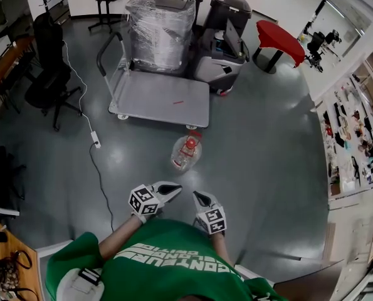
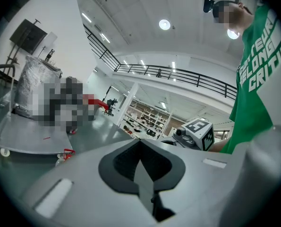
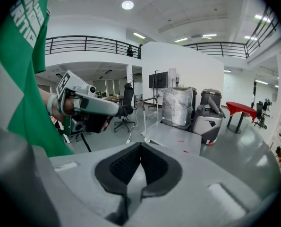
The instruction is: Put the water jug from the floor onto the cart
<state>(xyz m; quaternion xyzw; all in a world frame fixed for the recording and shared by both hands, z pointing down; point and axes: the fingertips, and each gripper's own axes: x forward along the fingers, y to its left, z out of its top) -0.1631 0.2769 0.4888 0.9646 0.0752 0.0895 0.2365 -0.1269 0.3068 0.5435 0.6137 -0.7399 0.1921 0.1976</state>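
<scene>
Clear plastic with a red cap, the jug (image 1: pixel 186 153) sits on the grey floor in the head view, just short of the cart (image 1: pixel 164 102) and untouched. Your left gripper (image 1: pixel 175 187) and right gripper (image 1: pixel 197 197) hang near it, both with jaws together and nothing in them. Closed like that, they can only knock the jug, and its smooth rounded wall looks likely to skid away or slip from the pads if you clamp too low. A wrapped load (image 1: pixel 160 27) fills the cart's far half, so only the near deck is free; set the jug too close to the rim and it may tip back off. In the left gripper view the jaws meet at the tip, empty. The jug's red handle shows small and low beside a cart wheel, so this gripper points well over it, and a reach from here probably misses high. In the right gripper view the jaws are likewise pressed together on nothing. The cart lies ahead and the jug does not show at all, so you risk closing blind unless you tip down first.
</scene>
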